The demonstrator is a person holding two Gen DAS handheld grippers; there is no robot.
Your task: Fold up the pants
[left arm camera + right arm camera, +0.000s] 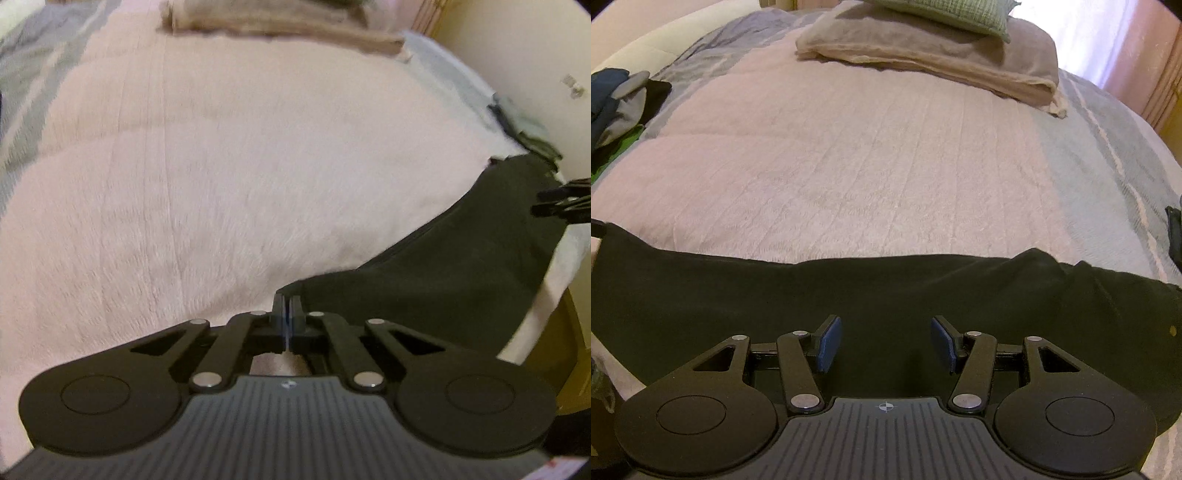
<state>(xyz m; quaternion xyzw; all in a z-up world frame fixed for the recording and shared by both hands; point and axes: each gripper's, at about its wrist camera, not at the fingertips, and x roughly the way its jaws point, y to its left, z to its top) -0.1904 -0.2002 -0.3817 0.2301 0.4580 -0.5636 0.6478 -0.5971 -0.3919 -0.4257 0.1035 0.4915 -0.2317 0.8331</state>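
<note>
Left gripper point(287, 306): jaws pressed together at the pants' corner (cloth between the pads not discernible).
Pants point(849, 291): black, lying flat across the pink blanket point(868, 166).
Right gripper point(886, 341): jaws apart, empty, above the pants.

A pink quilted bedspread point(868, 155) bears a folded blanket point(923, 51) (green cushion point(945, 13) on top).

Left wrist view: soft motion blur throughout, worst on the folded towel point(280, 26) far ahead of the left claw point(287, 314). Right wrist view: sharp. Indoor light is even and moderate; a blown-out window point(1086, 40) glares far ahead and right of the right claw point(885, 345). Black pants point(849, 288) show almost no detail. Fisheye bending and dark vignette at corners.
</note>
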